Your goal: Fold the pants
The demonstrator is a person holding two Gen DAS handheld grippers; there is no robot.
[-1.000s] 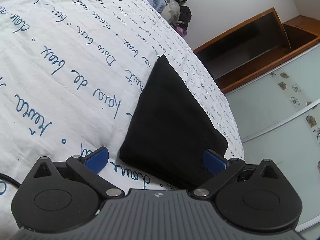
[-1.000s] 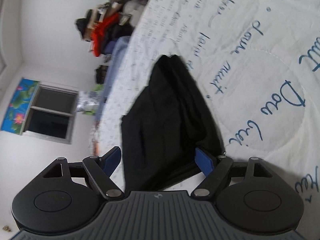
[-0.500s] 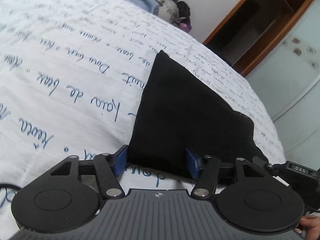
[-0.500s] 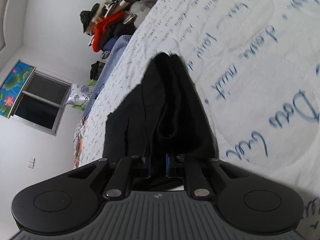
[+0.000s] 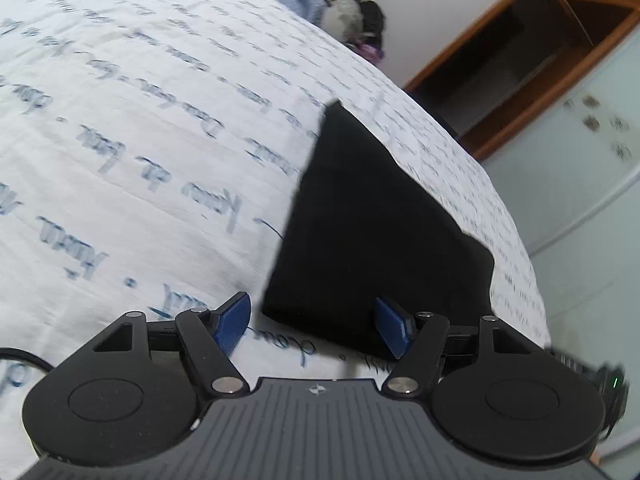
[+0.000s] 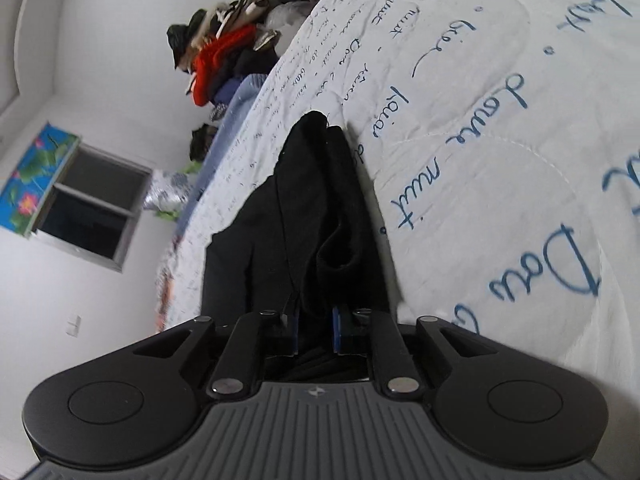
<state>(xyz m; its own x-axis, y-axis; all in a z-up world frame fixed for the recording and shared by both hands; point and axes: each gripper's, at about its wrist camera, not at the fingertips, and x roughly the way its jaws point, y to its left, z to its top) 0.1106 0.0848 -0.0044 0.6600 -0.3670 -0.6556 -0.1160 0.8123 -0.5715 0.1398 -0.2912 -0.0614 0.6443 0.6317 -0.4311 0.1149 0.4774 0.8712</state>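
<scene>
Apparently right gripper [image 6: 315,330] jaws pinch the pants [image 6: 316,216]; left gripper [image 5: 310,326] jaws gape.

Bedroom, white walls, flat daylight.

Bed spread with a white quilt [image 5: 152,128] printed in blue cursive script (stitched circles showing in the right wrist view). Heaped at the far end, toward 12 o'clock, a pile of clothes [image 6: 224,52], red and black among them, with a blue blanket [image 6: 236,108] beside it. At 9 o'clock in the right wrist view, a dark window [image 6: 88,208] under a bright floral panel [image 6: 36,176]. At 2 o'clock in the left wrist view, a wooden shelf unit [image 5: 520,64] above frosted sliding doors [image 5: 588,184] with small flower motifs.
</scene>
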